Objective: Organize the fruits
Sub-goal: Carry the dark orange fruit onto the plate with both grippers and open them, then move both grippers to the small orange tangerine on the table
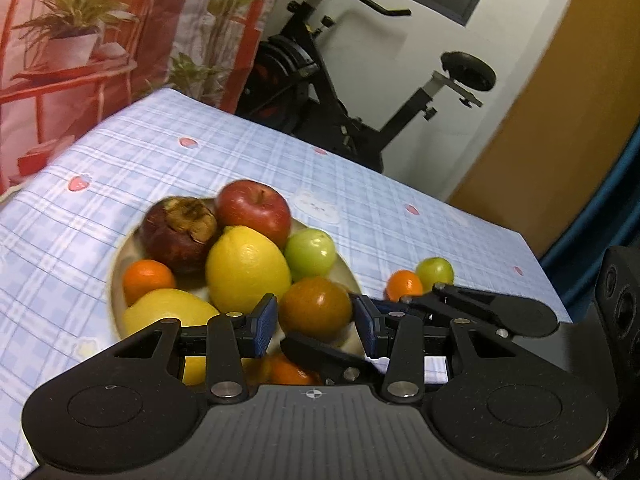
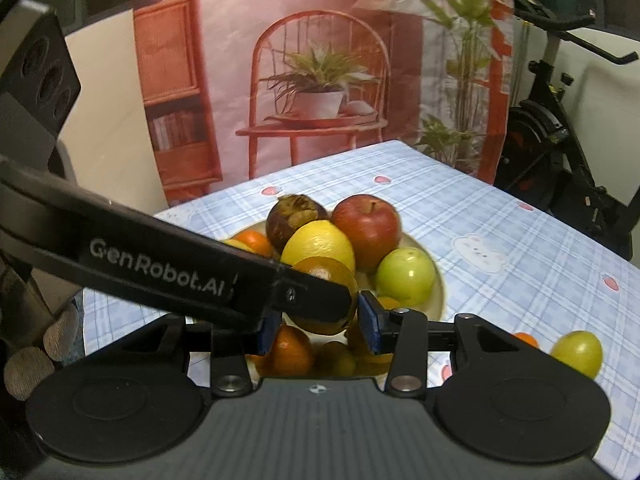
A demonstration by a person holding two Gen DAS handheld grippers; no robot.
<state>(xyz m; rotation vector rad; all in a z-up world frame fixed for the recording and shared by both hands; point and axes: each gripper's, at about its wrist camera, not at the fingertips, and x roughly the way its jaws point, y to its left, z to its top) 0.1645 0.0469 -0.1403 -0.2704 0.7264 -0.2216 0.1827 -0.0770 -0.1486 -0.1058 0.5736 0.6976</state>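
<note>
**One orange-brown fruit, two sets of jaws over the plate**

The left gripper (image 1: 316, 322) fills the foreground of its own view. Its jaws are set narrow, with the blue pads pressed to either side of a round orange-brown fruit (image 1: 316, 306) held just above the plate (image 1: 116, 280). The right gripper (image 2: 318, 326) comes in from the side. Its jaws are equally narrow around the same fruit, though one of the left gripper's black fingers crosses in front and hides one pad. The fruit's skin is glossy, shading from orange to brown, with a pale patch on top.

The cream plate below is piled high:
- a red apple (image 1: 254, 206)
- a dark wrinkled fruit (image 1: 178, 228) with a dry, rotten patch
- a large lemon (image 1: 246, 268) and a second lemon (image 1: 168, 312)
- a green fruit (image 1: 310, 254)
- a small orange (image 1: 146, 280)

A loose orange (image 1: 404, 284) and a loose green fruit (image 1: 434, 272) touch each other on the cloth, near the surface's right edge.

Bare cloth lies open behind and to the left of the plate. The surface wears a blue plaid tablecloth (image 1: 200, 152) with small pink motifs. Behind it hangs a printed backdrop (image 1: 80, 40) of chair and plants, with an exercise bike (image 1: 320, 80) beside it.
</note>
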